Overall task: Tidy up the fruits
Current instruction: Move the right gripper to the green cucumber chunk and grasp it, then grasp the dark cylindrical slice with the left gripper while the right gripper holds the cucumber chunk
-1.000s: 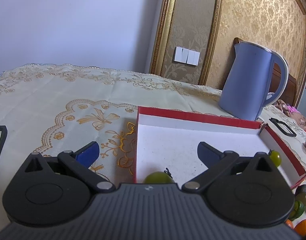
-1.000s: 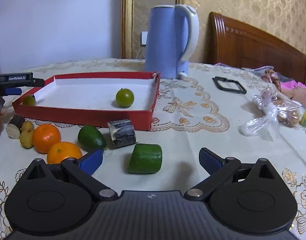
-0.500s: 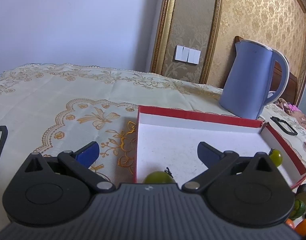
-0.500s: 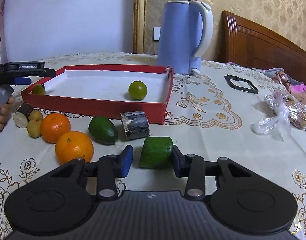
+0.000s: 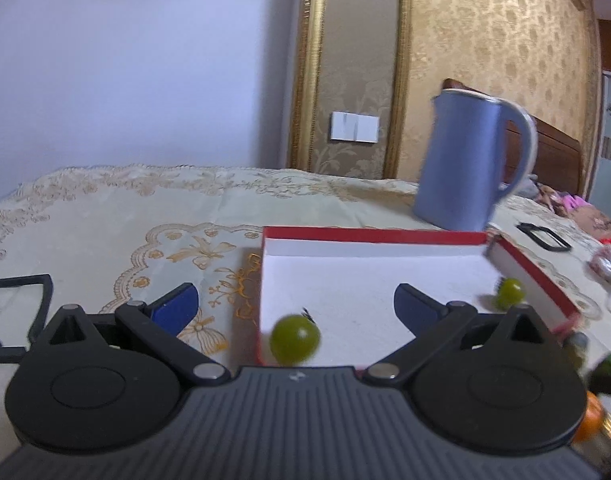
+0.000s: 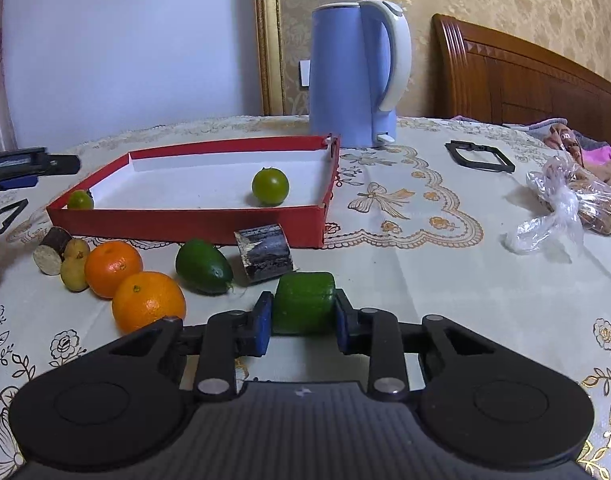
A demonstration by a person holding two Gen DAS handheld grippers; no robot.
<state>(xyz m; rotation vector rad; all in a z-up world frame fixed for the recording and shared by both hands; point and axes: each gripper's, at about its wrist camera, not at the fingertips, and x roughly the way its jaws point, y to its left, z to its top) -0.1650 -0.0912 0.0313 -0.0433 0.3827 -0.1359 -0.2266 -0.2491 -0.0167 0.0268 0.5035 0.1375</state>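
My right gripper point(image 6: 303, 326) is shut on a green cucumber chunk point(image 6: 303, 300), held just above the tablecloth. Left of it lie two oranges point(image 6: 147, 300), a green avocado point(image 6: 203, 266), a dark sugarcane piece point(image 6: 265, 256), two small yellow fruits point(image 6: 74, 270) and a second cane stub point(image 6: 51, 250). The red tray point(image 6: 185, 222) holds two green tomatoes point(image 6: 270, 186). My left gripper point(image 5: 295, 306) is open and empty, hovering over the tray's near left corner point(image 5: 261, 292), with a green tomato point(image 5: 295, 338) between its fingers and the other tomato point(image 5: 509, 294) at the right.
A blue kettle point(image 6: 353, 76) stands behind the tray. A black plastic frame point(image 6: 479, 156) and a plastic bag of food point(image 6: 569, 204) lie to the right. Another black frame point(image 5: 19, 312) lies left of my left gripper. A wooden headboard point(image 6: 525, 80) is behind.
My right gripper moved forward and closed on the green chunk, then lifted it slightly. My left gripper rose and pulled back a little over the tray corner; it stayed open.
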